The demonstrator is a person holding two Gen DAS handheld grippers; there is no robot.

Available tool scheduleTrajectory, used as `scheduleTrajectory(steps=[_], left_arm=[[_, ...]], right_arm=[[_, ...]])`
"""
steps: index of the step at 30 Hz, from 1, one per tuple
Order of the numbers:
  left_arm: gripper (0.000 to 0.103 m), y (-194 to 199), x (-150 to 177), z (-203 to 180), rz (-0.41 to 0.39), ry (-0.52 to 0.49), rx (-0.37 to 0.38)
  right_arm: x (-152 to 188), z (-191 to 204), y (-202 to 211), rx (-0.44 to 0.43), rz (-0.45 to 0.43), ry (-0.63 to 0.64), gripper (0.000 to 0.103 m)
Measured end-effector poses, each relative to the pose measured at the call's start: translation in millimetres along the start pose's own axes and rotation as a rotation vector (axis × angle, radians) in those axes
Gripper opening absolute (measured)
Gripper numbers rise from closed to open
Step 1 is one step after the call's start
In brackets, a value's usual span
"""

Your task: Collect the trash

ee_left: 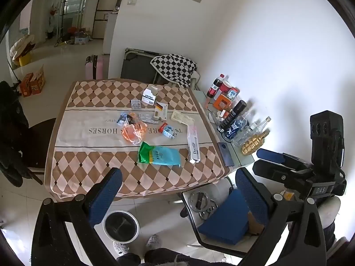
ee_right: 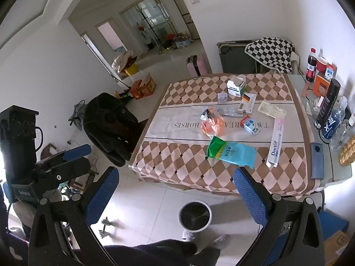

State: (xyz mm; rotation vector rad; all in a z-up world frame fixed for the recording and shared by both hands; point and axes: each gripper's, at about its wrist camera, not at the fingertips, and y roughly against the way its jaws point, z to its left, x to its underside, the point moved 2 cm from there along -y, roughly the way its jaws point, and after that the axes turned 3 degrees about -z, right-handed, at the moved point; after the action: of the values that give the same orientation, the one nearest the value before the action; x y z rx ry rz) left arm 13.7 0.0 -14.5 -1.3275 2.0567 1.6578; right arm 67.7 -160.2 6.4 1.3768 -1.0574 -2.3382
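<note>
A white-walled, tiled room holds a worktop (ee_left: 66,119) under a checked brown-and-cream cloth, with a doorway to further rooms at the far left. Scattered over the cloth lies the trash: a green-and-blue packet (ee_left: 158,154) nearest, a crumpled orange wrapper (ee_left: 133,130) just beyond it, a long white toothpaste box (ee_left: 193,143) to the right, and small cartons and blister packs farther back. Along the right edge stand bottles (ee_left: 235,122), likely not part of the job.

The left gripper (ee_left: 177,190) and right gripper (ee_right: 175,190) both hover short of the near edge, tilted down, jaws at full spread with nothing between them.

On the floor just below the near edge sits a round waste bin (ee_right: 195,216); its inside looks dark and seemingly empty.

The task looks unstarted. A sensible first move would be the near packet: come down over its flat width, pinch one end so it does not slide on the cloth, then carry it back to drop over the bin.
</note>
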Motion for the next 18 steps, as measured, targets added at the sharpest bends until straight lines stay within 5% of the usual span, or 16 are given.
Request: scheduleTrajectory(steps=[18], left_arm=[[0.103, 11.0, -8.5, 3.6, -0.013, -0.003, 0.003]], right_arm=[[3.4, 2.6, 10.5, 0.004, -0.015, 0.014, 0.103]])
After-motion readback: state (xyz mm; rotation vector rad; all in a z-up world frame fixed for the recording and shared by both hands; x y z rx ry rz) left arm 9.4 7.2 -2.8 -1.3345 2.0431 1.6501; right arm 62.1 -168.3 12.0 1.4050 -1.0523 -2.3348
